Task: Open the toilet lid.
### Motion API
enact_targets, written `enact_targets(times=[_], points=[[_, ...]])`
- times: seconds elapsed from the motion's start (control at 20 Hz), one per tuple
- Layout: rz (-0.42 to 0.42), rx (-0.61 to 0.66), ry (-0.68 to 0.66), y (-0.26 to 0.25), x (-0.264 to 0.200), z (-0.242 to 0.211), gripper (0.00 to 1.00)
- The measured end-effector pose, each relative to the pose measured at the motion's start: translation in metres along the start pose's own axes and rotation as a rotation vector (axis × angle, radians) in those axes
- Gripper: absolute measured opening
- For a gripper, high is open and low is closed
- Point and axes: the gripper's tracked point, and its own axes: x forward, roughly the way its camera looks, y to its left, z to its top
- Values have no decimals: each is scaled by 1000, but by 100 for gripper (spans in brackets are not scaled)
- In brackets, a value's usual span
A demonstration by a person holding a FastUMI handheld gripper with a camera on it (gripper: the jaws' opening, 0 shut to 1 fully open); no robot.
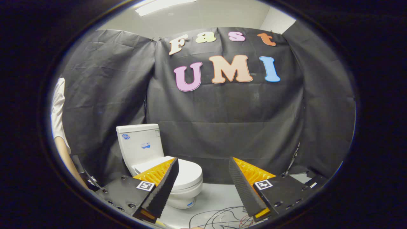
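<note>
Gripper (203,178) fingers stand spread wide with nothing between them, over loose wires (222,216) on the floor (219,194). Beyond the left fingertip, at about 11 o'clock, sits the toilet (149,152) with its lid (187,173) down (tank against the cloth wall). At 9 o'clock a person's arm (65,159) shows.

You are working in a makeshift test booth, not a real bathroom. Black cloth (222,121) hangs as walls around a white toilet (152,159) at lower left of the frame. Loose cables (222,216) lie on the pale floor (216,194) at bottom centre.
</note>
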Motion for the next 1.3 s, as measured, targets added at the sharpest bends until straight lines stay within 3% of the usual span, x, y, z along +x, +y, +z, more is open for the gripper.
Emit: enact_targets(times=[0.25,0.5,0.7,1.0,1.3], points=[[6,-15,52,5,33,-9,98],[-7,-52,-40,11,57,15,97],[-96,-34,-108,15,70,31,97],[-226,-74,-105,44,73,33,98],[-305,-97,-253,74,71,66,96]])
